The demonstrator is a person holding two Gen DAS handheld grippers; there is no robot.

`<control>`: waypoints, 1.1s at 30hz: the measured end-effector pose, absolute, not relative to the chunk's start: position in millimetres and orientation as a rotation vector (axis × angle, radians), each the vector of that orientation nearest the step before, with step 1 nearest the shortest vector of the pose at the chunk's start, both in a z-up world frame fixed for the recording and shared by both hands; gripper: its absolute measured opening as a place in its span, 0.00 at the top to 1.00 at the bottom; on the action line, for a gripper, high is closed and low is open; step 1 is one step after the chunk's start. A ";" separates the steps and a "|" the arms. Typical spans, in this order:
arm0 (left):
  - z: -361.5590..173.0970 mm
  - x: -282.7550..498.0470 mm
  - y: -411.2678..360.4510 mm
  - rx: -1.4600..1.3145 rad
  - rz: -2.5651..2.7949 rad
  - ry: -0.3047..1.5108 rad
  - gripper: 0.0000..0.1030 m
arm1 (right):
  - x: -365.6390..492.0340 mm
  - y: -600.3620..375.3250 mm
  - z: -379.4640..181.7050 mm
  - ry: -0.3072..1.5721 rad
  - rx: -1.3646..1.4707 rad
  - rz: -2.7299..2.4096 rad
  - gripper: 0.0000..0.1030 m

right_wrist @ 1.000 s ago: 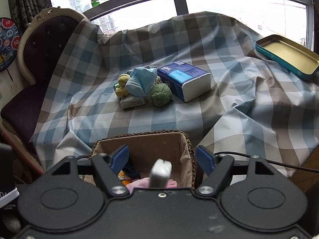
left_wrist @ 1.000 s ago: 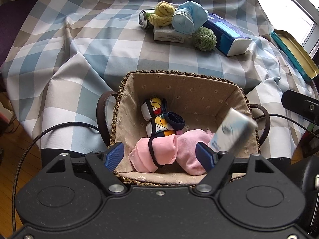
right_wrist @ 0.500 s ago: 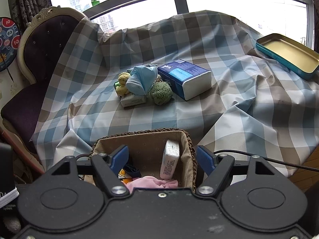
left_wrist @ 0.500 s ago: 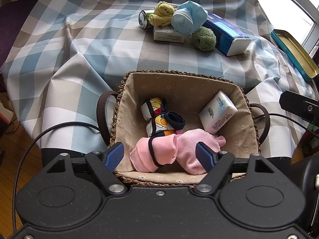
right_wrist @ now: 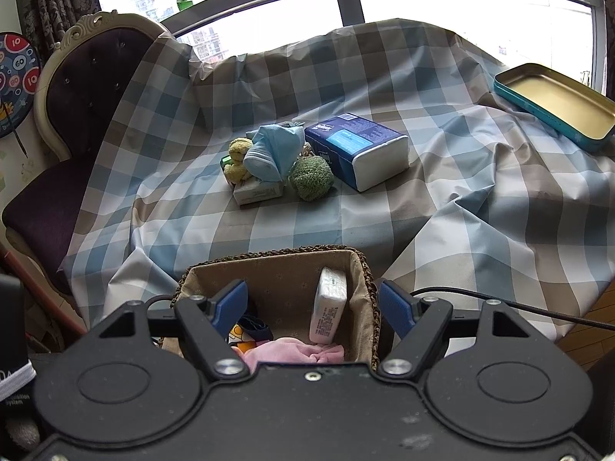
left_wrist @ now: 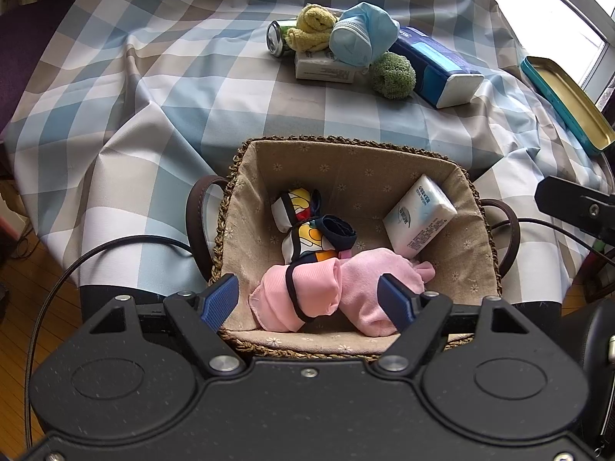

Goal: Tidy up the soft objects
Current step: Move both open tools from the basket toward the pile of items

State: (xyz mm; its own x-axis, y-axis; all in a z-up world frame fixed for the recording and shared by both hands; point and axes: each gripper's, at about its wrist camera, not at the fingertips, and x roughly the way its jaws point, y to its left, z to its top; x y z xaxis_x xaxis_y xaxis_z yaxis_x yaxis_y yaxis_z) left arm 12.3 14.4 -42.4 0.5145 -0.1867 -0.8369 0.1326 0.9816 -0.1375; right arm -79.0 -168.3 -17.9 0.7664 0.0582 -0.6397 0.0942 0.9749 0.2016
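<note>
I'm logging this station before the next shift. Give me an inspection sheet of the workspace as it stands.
Surface: checked tablecloth, wrinkled.
Job's things: basket holds pink cloth, patterned socks and small tissue pack; yellow towel, blue cloth, green sponge ball and second tissue pack wait on the cloth.
Clutter: can, large tissue box, open tin.
Grippers: left gripper and right gripper open, empty.
Cables: black cable beside basket.
Surroundings: chair, dartboard, window.
</note>
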 end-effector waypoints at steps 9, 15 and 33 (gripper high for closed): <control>-41.1 11.8 14.8 -0.057 -0.192 1.007 0.22 | -80.4 -165.6 -22.0 0.703 0.225 -0.019 0.26; -40.3 11.8 14.8 -0.055 -0.191 1.003 0.22 | -80.5 -165.6 -23.2 0.707 0.223 -0.019 0.26; -42.5 38.5 20.3 -0.008 -0.137 0.978 0.13 | -43.7 -169.6 -27.2 0.740 0.188 -0.025 0.21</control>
State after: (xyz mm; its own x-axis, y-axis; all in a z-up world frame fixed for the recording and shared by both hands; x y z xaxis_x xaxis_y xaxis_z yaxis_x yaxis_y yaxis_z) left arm 38.5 20.3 -42.5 0.5504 -0.1194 -0.8263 0.1118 0.9913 -0.0688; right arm -43.7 -169.6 -27.2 0.7387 0.0435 -0.6726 0.0887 0.9829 0.1611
